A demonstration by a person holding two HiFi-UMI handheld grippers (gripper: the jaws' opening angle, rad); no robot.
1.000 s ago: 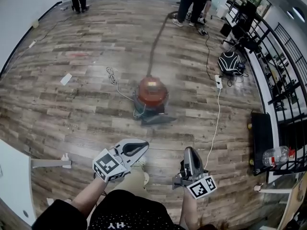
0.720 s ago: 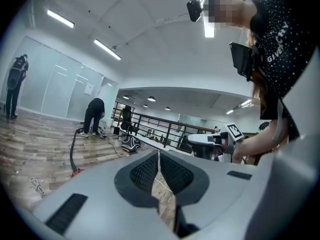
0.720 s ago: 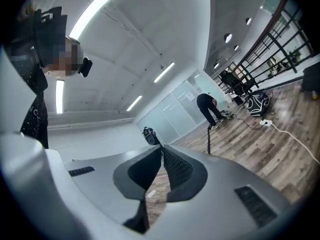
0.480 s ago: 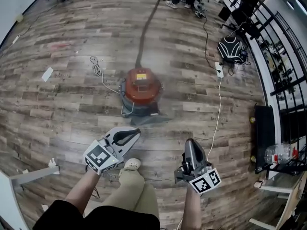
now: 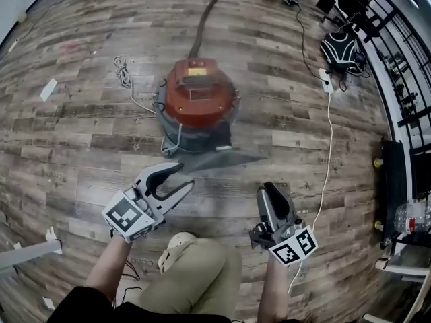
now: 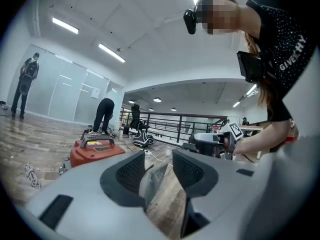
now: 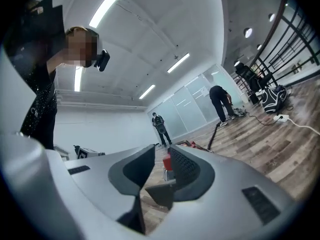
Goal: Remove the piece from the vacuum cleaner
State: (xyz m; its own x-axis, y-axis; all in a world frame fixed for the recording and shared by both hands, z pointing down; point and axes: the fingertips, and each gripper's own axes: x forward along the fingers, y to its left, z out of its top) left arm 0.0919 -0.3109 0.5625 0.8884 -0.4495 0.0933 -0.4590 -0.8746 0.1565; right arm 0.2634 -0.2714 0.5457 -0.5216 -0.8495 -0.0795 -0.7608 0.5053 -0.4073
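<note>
Nothing looks removed yet — the job seems barely begun. The left claw (image 5: pixel 176 178), empty, is opening wide above the wooden plank floor (image 5: pixel 81 133). The round red canister vacuum cleaner on its grey base (image 5: pixel 199 99) stands untouched at that claw's 12 o'clock, near but apart, dark hose (image 5: pixel 207 20) attached. The right claw (image 5: pixel 271 197), also empty, is opening from a narrow gap — vacuum at its 11 o'clock.
</note>
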